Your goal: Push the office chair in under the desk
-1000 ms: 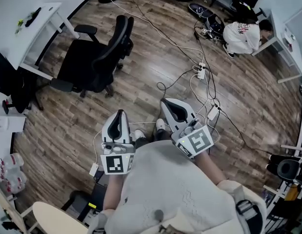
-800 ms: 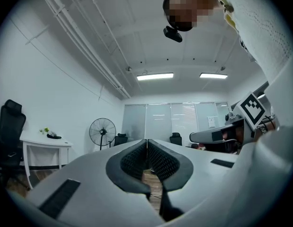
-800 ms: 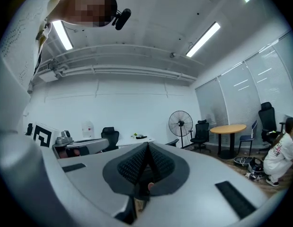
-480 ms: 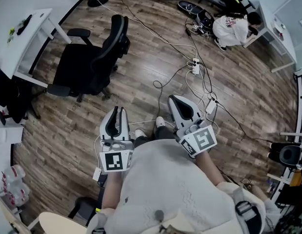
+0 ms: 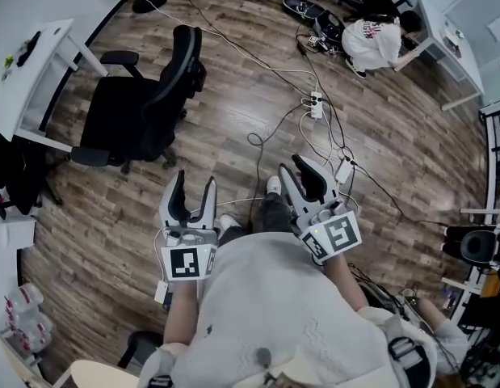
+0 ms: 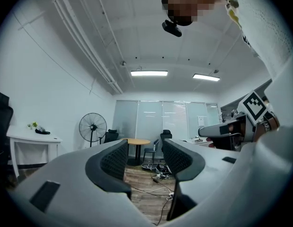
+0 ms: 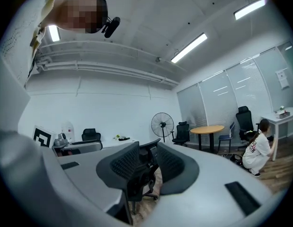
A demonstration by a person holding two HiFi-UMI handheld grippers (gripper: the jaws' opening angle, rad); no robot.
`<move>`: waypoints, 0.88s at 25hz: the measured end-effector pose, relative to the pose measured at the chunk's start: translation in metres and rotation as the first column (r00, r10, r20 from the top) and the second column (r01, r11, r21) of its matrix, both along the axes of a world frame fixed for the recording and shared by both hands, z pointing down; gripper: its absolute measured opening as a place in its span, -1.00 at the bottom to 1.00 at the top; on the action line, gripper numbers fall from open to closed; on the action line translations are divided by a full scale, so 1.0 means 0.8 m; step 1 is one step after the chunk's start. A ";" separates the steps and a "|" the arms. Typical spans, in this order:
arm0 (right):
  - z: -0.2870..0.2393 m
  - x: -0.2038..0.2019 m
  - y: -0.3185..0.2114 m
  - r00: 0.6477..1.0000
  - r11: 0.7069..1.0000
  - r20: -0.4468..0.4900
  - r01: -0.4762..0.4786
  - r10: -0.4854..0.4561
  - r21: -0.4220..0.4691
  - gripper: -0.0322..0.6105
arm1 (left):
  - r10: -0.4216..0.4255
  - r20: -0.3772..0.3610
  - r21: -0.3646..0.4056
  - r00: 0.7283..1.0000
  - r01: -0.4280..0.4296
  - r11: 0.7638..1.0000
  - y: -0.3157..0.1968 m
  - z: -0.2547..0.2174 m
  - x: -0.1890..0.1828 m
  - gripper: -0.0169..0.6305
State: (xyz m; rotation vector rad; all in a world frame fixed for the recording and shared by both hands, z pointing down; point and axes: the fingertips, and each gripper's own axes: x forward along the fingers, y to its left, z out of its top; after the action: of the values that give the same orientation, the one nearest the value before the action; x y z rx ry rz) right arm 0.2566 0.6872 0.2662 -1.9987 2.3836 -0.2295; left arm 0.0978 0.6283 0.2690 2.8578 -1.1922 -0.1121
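The black office chair [image 5: 143, 103] stands on the wood floor at the upper left, pulled out from the white desk [image 5: 35, 59] with its back toward me. My left gripper [image 5: 194, 186] is held low in front of me, well short of the chair. Its jaws have just been opening and stand open with nothing between them. My right gripper [image 5: 303, 168] is beside it, its jaws also just opened and empty. In the right gripper view the chair [image 7: 142, 170] shows through the gap of the right gripper [image 7: 147, 159]. The left gripper [image 6: 144, 157] faces open floor.
Cables and a power strip [image 5: 315, 103] run across the floor ahead of my right gripper. A person [image 5: 375, 39] crouches at the far right by another desk. A second black seat [image 5: 15, 164] sits at the left edge. A fan [image 6: 93, 126] and a round table [image 6: 137, 142] stand far off.
Both grippers' jaws have gone from shut to open, with nothing in them. The chair and desk have drifted slightly left and down in the head view.
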 end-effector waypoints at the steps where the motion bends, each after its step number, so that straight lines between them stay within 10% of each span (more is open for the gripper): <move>1: 0.002 0.010 -0.002 1.000 1.000 0.000 -0.001 0.001 -0.004 -0.50 | 0.003 -0.002 -0.002 1.000 -0.003 1.000 -0.003 0.000 0.010 -0.22; 22: 0.018 0.314 -0.160 0.994 0.994 -0.004 0.110 -0.110 0.012 -0.54 | -0.133 0.029 0.008 0.991 0.133 0.991 -0.127 0.012 0.311 -0.22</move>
State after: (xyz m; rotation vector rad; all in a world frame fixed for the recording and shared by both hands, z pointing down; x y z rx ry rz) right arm 0.5080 0.5591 0.2809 -1.8660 2.4938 -0.2143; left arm 0.3466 0.5267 0.2785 2.7927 -1.3895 -0.0787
